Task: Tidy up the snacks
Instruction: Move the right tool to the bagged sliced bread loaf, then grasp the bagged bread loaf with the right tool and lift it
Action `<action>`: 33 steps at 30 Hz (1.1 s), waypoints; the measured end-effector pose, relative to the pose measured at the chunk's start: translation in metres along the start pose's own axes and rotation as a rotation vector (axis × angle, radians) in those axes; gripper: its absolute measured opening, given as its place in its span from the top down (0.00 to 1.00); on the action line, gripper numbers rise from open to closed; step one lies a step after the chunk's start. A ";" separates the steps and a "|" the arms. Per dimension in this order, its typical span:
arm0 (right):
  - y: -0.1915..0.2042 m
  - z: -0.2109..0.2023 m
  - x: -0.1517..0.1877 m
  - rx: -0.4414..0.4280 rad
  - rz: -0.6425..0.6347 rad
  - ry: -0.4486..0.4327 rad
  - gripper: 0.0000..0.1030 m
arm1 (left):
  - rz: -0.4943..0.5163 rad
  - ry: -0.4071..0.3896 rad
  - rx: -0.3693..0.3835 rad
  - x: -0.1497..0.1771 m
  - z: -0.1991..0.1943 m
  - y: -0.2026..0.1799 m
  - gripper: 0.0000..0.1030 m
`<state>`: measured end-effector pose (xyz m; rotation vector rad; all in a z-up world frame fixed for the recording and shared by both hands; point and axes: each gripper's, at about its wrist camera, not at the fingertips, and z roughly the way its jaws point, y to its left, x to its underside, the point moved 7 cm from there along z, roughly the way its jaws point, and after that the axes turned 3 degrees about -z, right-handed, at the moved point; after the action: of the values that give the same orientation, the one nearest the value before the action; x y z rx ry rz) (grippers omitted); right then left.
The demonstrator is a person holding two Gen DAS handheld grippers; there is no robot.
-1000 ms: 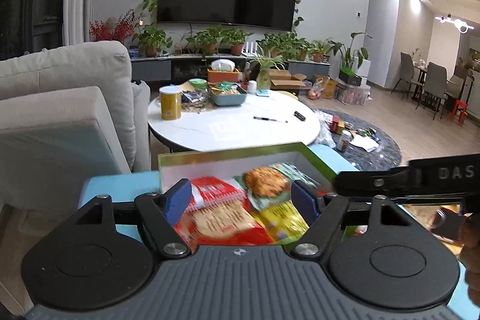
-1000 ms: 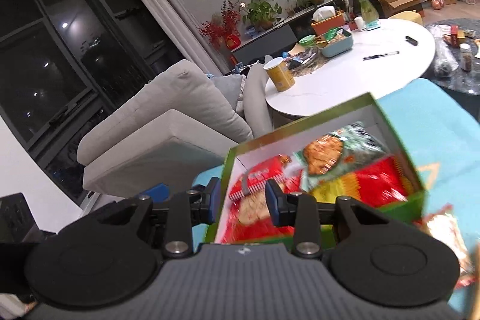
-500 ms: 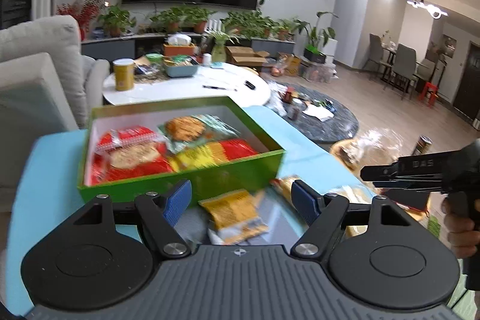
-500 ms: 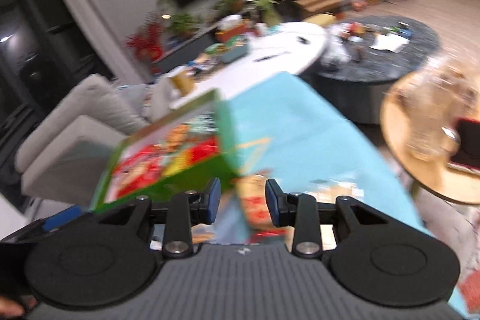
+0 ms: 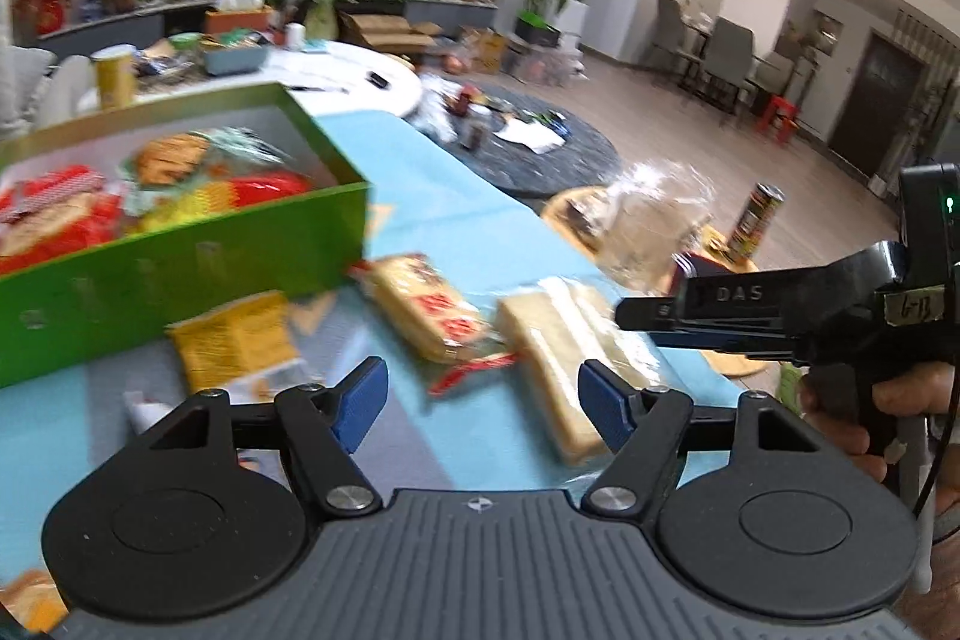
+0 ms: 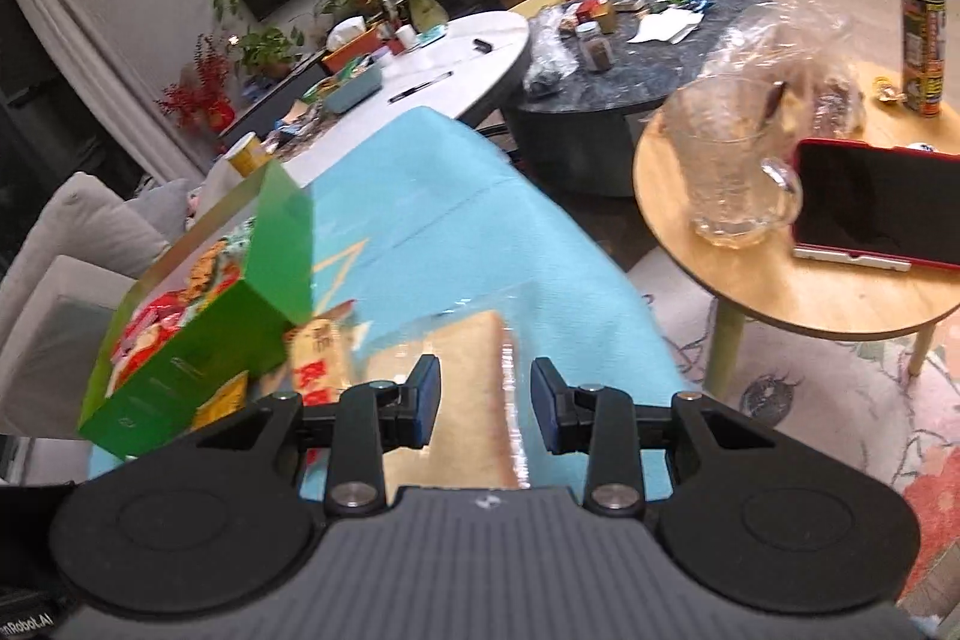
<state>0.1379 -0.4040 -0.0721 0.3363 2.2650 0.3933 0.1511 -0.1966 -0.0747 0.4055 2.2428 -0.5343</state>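
Observation:
A green box (image 5: 180, 244) with several snack packs in it sits on the light blue table (image 5: 420, 184); it also shows in the right wrist view (image 6: 198, 352). In front of it lie a yellow pack (image 5: 234, 340), a red-printed cracker pack (image 5: 426, 310) and a pale wafer pack (image 5: 558, 352). My left gripper (image 5: 483, 400) is open and empty above these packs. My right gripper (image 6: 486, 406) is open, with its jaws either side of the pale wafer pack (image 6: 474, 388), not closed on it. The right gripper's body (image 5: 780, 310) shows at the right of the left wrist view.
A round wooden side table (image 6: 810, 274) at the right holds a glass mug (image 6: 732, 172), a red phone (image 6: 870, 214) and a tall can (image 6: 924, 46). A white round table (image 6: 444, 64) and a dark round table (image 6: 648, 40) stand behind. A grey sofa (image 6: 66, 244) is at the left.
Both grippers have swung right and back from the green box to the loose packs in front of it. The right gripper's jaws are now wider and straddle the pale wafer pack.

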 end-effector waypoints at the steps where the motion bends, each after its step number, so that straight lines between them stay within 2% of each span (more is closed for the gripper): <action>1: -0.004 0.002 0.001 -0.011 0.007 0.010 0.69 | 0.008 0.010 0.008 0.001 0.005 -0.005 0.38; 5: -0.010 0.009 0.005 -0.057 0.044 0.037 0.68 | 0.012 0.053 0.038 0.005 0.027 -0.018 0.40; 10: -0.011 0.007 0.005 -0.091 0.070 0.046 0.67 | 0.010 0.106 0.051 0.010 0.045 -0.026 0.47; 19: -0.007 0.002 0.012 -0.120 0.067 0.067 0.66 | -0.011 0.141 0.082 0.010 0.058 -0.032 0.50; 27: 0.002 -0.004 0.018 -0.151 0.055 0.088 0.65 | 0.009 0.138 0.087 0.019 0.044 -0.039 0.52; 33: 0.018 -0.019 0.024 -0.169 0.027 0.079 0.65 | 0.041 0.093 0.061 0.020 0.017 -0.040 0.52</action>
<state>0.1098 -0.3821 -0.0689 0.2678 2.2869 0.6179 0.1306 -0.2374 -0.0903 0.5160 2.3066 -0.5740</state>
